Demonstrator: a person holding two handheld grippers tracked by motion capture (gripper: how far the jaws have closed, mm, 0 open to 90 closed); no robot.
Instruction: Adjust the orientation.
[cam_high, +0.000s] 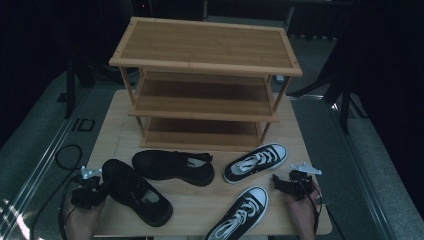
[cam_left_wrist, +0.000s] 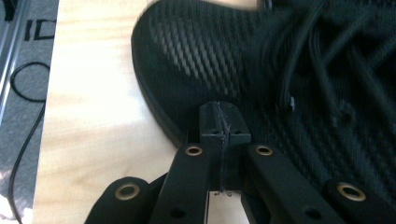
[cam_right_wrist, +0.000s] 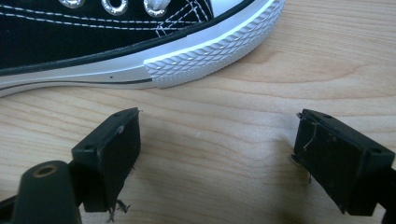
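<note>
Wooden table (cam_high: 116, 131), black mesh shoe (cam_high: 136, 191) lying diagonally, toe toward left gripper (cam_high: 89, 194)

Bare strip of table (cam_high: 200, 197) runs between black shoes and sneakers; passage open there. Nearer black shoe (cam_high: 137, 192) sits right against left gripper (cam_high: 89, 192), blocking its path. Right gripper (cam_high: 295, 184) has bare wood ahead, sneaker (cam_high: 255, 163) toe beyond. Rack (cam_high: 205, 82) walls off far half; shelves open-fronted.
</note>
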